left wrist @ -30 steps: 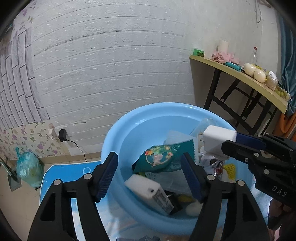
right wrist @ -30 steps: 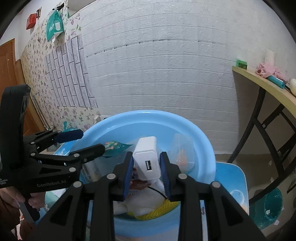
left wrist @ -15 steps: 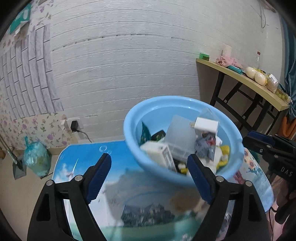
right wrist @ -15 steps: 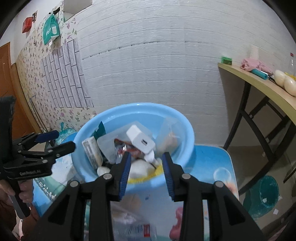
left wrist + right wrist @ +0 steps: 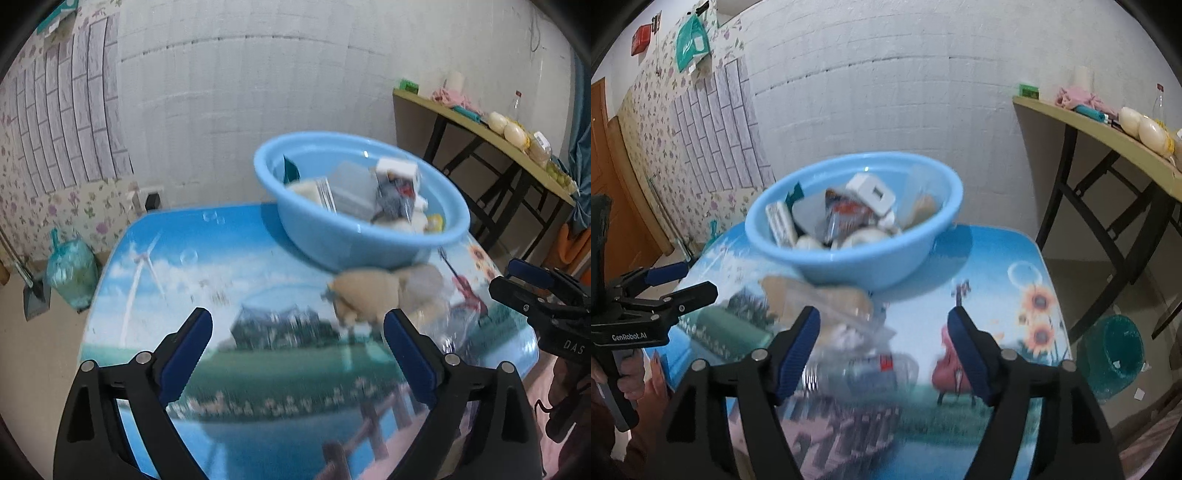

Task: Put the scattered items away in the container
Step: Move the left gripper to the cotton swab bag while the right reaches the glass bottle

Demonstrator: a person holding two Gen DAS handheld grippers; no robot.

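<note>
Both grippers stand over the worktop, in front of the filled basin.

Left wrist view: the left gripper (image 5: 297,341) has its jaws wide and opening, nothing between them; the blue basin (image 5: 369,236) stands well beyond, a blurred beige item (image 5: 365,293) just before it. Right wrist view: the right gripper (image 5: 884,341) has its jaws opening and empty; a clear plastic wrapper (image 5: 864,363) lies on the worktop (image 5: 997,258) between and under them, untouched.

Both wrist cameras look obliquely down from near the table (image 5: 155,266), sharing the blue basin (image 5: 354,236).
</note>
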